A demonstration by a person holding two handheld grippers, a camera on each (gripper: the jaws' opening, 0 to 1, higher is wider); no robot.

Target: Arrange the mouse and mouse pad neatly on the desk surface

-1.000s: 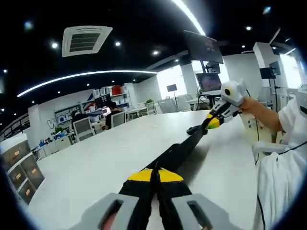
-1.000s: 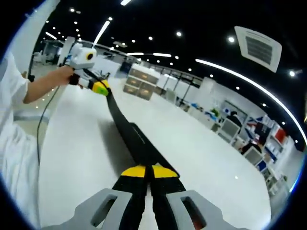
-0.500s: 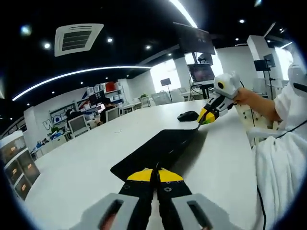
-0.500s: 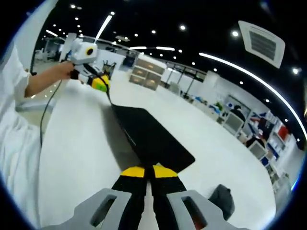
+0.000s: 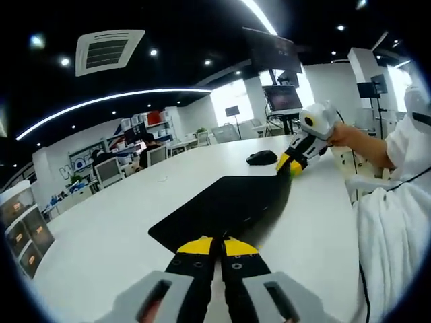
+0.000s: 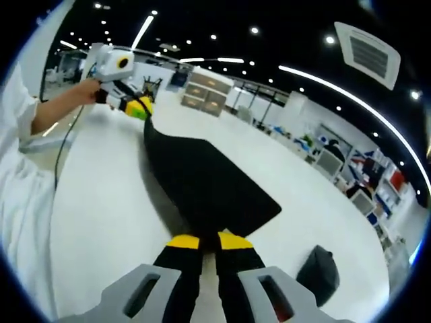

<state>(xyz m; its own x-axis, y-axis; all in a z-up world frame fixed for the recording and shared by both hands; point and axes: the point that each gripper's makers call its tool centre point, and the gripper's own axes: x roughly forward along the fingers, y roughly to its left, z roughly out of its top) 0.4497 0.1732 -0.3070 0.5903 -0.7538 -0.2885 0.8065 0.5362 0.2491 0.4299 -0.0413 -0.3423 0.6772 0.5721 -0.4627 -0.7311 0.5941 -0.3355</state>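
Two claws, left claw point(image 5: 210, 243) and right claw point(image 6: 209, 239), each clenched on an opposite corner of the mouse pad point(image 5: 222, 205), have flattened it mid-frame, ready to lay on the surface point(image 5: 101, 235); mouse point(image 6: 319, 274) sits lower right

Partial blue lettering "WO" on the far wall point(image 5: 82, 163), remainder illegible.

White desk surface point(image 5: 114, 229) in an open office. Ceiling air vent point(image 5: 109, 50) and curved light strip point(image 5: 114, 101) overhead. Wall-hung monitors point(image 5: 269, 50) at the far end. Drawer cabinets point(image 6: 202, 101), office chairs point(image 5: 104, 169) and red shelving point(image 6: 396, 180) behind the desk.
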